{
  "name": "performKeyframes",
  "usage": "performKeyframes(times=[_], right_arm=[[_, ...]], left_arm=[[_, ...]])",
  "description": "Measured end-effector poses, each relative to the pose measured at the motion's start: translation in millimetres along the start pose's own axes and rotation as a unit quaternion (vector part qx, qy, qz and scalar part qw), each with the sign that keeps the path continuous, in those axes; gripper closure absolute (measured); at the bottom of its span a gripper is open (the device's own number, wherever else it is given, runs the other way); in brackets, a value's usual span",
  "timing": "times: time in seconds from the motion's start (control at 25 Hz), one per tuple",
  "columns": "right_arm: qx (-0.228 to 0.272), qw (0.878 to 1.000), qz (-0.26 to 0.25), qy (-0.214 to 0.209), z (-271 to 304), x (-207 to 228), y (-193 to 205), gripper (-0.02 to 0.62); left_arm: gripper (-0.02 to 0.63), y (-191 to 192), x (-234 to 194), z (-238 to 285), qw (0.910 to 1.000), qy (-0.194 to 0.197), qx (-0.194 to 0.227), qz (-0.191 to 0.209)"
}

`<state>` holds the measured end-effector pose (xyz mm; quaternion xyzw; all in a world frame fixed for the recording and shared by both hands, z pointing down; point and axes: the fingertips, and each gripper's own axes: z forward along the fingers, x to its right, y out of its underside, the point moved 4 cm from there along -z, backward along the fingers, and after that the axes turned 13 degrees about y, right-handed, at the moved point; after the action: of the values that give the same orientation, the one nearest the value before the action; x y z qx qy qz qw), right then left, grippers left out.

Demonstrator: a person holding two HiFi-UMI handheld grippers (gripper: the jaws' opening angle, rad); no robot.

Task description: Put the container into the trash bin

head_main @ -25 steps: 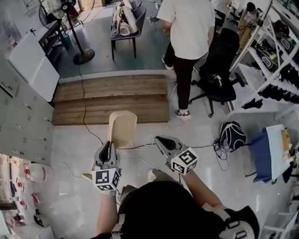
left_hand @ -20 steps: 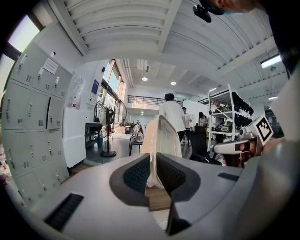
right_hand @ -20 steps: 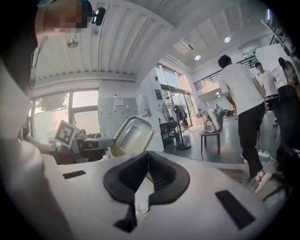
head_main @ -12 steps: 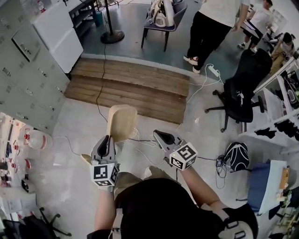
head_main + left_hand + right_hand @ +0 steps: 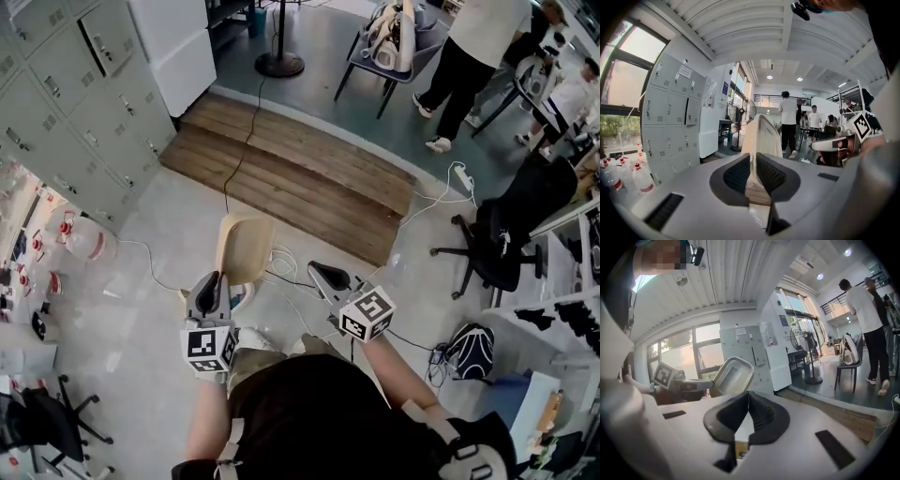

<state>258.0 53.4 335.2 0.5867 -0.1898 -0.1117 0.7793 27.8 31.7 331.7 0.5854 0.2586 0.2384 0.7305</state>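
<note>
Far left we've got a wall of grey metal lockers [image 5: 66, 103]. Next over, our left gripper [image 5: 215, 281] is clamped on the near rim of the beige rounded-rectangle plastic container [image 5: 246, 246]. The rim sits edge-on between the pads, and the rest of the container sticks straight out ahead of the jaws, up off the pale floor [image 5: 169, 272], with its far end towards the brown wooden plank platform [image 5: 300, 178]. Right of that, beside the container but not touching it, our right gripper [image 5: 319, 274] has its jaws together on nothing.
</note>
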Motion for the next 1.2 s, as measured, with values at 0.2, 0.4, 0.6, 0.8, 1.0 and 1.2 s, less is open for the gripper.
performKeyframes(times=[0.2,0.4,0.6,0.8,1.0,1.2], right_arm=[[-0.017,0.999,-0.014,-0.030,51.0,-36.6,-4.7,0.580],[-0.035,0.997,-0.030,-0.055,100.5,-71.4,-3.8,0.580],[-0.054,0.995,-0.041,-0.074,146.6,-105.4,2.2,0.579],[-0.072,0.992,-0.048,-0.089,181.5,-140.2,13.3,0.579],[-0.092,0.989,-0.054,-0.104,205.4,-163.8,26.0,0.580],[-0.111,0.986,-0.059,-0.112,220.0,-170.7,39.6,0.580]], left_arm=[[0.558,7.2,-54.1,-23.3,0.9993,-0.031,-0.001,-0.021],[0.558,19.5,-103.0,-43.9,0.9979,-0.054,-0.007,-0.036],[0.558,34.3,-153.4,-66.2,0.9958,-0.076,-0.014,-0.049],[0.558,55.2,-194.0,-86.4,0.9940,-0.087,-0.030,-0.061],[0.558,75.2,-220.0,-97.3,0.9915,-0.098,-0.040,-0.076],[0.558,99.5,-230.8,-99.6,0.9878,-0.105,-0.060,-0.099]])
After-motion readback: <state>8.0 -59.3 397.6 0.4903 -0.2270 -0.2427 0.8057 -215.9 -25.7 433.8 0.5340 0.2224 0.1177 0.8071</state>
